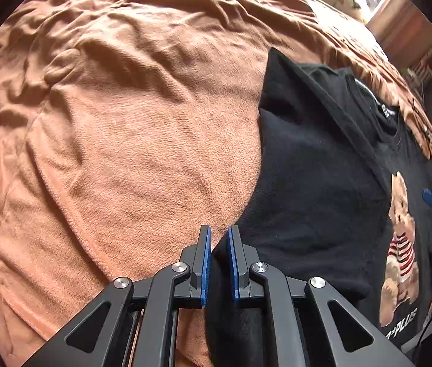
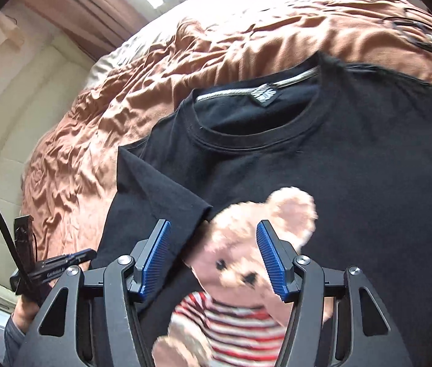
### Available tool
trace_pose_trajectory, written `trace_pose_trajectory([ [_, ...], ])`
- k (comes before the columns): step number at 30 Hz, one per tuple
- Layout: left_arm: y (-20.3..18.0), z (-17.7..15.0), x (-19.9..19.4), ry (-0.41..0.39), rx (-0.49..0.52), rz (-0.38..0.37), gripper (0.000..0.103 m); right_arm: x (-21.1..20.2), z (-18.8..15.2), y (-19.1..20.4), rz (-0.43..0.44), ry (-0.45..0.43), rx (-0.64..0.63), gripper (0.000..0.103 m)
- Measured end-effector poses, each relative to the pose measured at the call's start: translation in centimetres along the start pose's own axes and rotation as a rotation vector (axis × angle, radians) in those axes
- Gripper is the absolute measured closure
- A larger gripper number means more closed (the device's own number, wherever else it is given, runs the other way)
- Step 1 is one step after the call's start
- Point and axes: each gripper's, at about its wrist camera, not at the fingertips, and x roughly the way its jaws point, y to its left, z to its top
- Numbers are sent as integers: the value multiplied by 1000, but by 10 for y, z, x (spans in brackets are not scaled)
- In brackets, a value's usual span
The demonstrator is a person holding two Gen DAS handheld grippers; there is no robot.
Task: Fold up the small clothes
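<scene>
Lay face up on the bed: black T-shirt [image 2: 353,159], collar [image 2: 255,140] toward the far side, bear print [image 2: 246,263] on the chest. Had its left side already turned inward, so that the folded panel [image 1: 307,189] formed a straight edge along the orange-brown bedspread [image 1: 124,137], with the sleeve [image 2: 160,189] laid over the front near the bear's head. Looked, in the right wrist view, still flat and unfolded on the right side, though that edge ran out of frame.

Judged as roughly the first of several folds done: one side in, the other side and the crosswise fold yet to come.

Sat low at the near corner of the folded panel: left tool [image 1: 219,244], fingers close together with a narrow gap, dark cloth lying between them; looked pinched on the shirt's edge, though could not be told for sure whether the pads actually pressed the cloth. Hovered over the bear print, fingers spread wide with nothing between them: right tool [image 2: 214,253]. Showed also as a small blue tip at the right edge of the left wrist view.

Surrounded by rumpled bedspread on all visible sides. Beyond that, a pale wall [image 2: 10,116] and bright window light at the far end.
</scene>
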Motion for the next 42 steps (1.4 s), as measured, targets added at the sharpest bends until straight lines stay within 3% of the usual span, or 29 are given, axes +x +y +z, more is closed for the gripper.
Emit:
trace_pose_trajectory([
  [4, 1, -8, -20, -38, -31, -5, 90, -25, -9, -8, -30, -12, -4, 47],
  [8, -5, -22, -46, -91, -56, -24, 75, -49, -18, -13, -33, -22, 6, 46],
  [12, -19, -37, -70, -142, -60, -43, 50, -77, -29, -14, -43, -55, -12, 32],
  [16, -38, -51, -91, -192, -71, -62, 41, -105, -44, -13, -45, -70, -32, 17],
  [20, -58, -68, -111, -239, -68, -74, 19, -136, -56, -14, -53, -91, -62, 0],
  [21, -62, -71, -116, -250, -67, -75, 15, -143, -59, -14, -63, -99, -66, 0],
  [26, -90, -94, -143, -297, -39, -111, 7, -182, -79, -17, -92, -130, -57, 0],
  [40, -153, -162, -199, -374, 54, -168, 6, -277, -139, -23, -161, -197, -23, 0],
  [42, -162, -168, -204, -377, 70, -182, 1, -292, -150, -24, -171, -218, -17, 0],
])
